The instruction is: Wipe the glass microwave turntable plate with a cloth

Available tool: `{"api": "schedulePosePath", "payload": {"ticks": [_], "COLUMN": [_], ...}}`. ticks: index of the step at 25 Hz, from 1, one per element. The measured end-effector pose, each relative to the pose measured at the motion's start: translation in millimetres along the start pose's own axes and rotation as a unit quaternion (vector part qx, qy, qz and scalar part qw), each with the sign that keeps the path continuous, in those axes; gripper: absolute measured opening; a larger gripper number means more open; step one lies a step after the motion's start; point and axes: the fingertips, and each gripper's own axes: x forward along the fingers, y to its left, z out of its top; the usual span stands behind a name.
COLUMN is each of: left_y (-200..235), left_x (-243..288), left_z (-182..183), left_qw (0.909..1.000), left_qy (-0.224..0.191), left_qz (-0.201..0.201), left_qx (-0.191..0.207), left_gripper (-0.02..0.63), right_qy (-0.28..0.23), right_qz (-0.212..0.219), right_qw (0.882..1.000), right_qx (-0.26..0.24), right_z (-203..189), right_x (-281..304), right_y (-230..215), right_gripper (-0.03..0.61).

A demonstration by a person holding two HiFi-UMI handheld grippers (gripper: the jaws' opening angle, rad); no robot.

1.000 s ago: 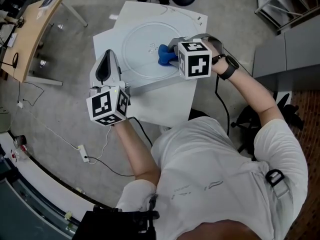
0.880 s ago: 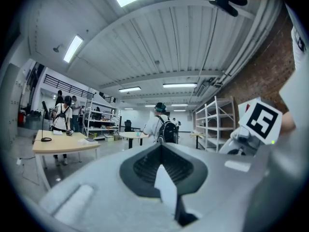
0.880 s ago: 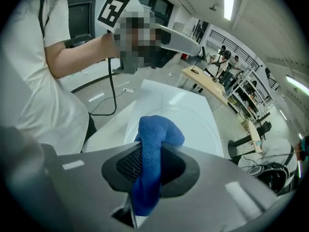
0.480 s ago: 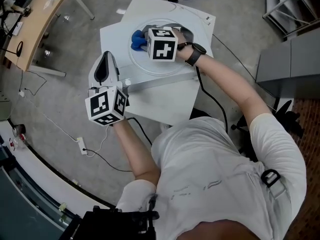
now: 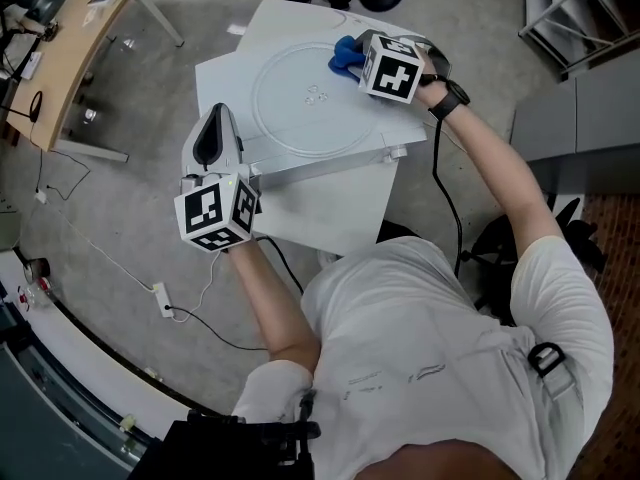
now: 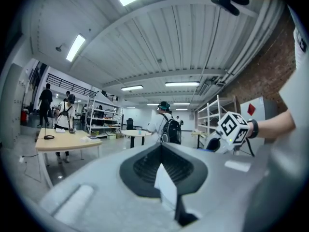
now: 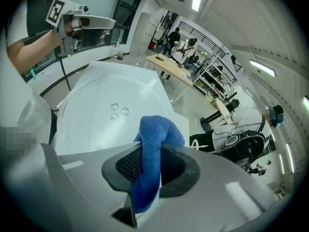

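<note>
The round glass turntable plate [image 5: 300, 103] lies flat on a white table [image 5: 330, 208]; in the right gripper view the plate [image 7: 104, 105] fills the middle. My right gripper [image 5: 356, 60] is shut on a blue cloth [image 5: 345, 52], which rests at the plate's far right rim. The cloth [image 7: 153, 146] bulges out between the jaws of the right gripper [image 7: 147, 178]. My left gripper [image 5: 213, 128] hovers off the table's left edge, away from the plate. Its jaws look shut in the left gripper view, left gripper [image 6: 164, 180], aimed level across the room.
A wooden desk [image 5: 70, 58] stands at the far left, and a cable with a power strip [image 5: 160, 303] lies on the floor. Metal shelving [image 5: 580, 8] and a grey cabinet [image 5: 590, 108] are on the right. A person with a backpack [image 6: 166, 127] stands far off.
My right gripper has swept the blue cloth from the plate's far left rim to its far right rim. The left gripper has stayed by the table's left edge.
</note>
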Motion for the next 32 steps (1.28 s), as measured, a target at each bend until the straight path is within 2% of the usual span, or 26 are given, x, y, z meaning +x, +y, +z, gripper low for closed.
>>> {"api": "schedulePosePath", "payload": {"ticks": [3, 7, 14, 17, 21, 25, 28, 32], "left_y": [-7, -19, -23, -20, -13, -7, -11, -17], "left_x": [7, 13, 11, 6, 2, -1, -1, 4], "left_z": [-2, -2, -3, -3, -4, -5, -5, -5], "left_qw": [1.0000, 0.9997, 0.9999, 1.0000, 1.0000, 0.9999, 0.9999, 1.0000], "left_qy": [0.000, 0.001, 0.004, 0.004, 0.004, 0.002, 0.001, 0.001], "left_qz": [-0.010, -0.023, -0.017, -0.007, 0.005, 0.014, 0.013, 0.004], "left_qx": [-0.002, -0.001, 0.000, 0.001, -0.001, -0.004, -0.005, -0.004], "left_gripper": [0.003, 0.003, 0.003, 0.003, 0.003, 0.003, 0.003, 0.003], "right_qy": [0.003, -0.005, -0.050, -0.076, -0.097, -0.099, -0.091, -0.051], "right_qz": [0.022, 0.063, 0.130, 0.135, 0.133, 0.104, 0.077, 0.038], "right_qw": [1.000, 0.997, 0.981, 0.976, 0.977, 0.984, 0.990, 0.997], "right_qx": [-0.010, -0.050, -0.138, -0.155, -0.138, -0.105, -0.072, -0.046], "right_z": [-15, -7, 52, 83, 113, 123, 110, 66], "right_x": [-18, -38, -41, -29, -6, 20, 31, 31], "right_y": [24, 66, 132, 137, 121, 81, 46, 5], "right_gripper": [0.074, 0.072, 0.072, 0.072, 0.072, 0.072, 0.072, 0.072]}}
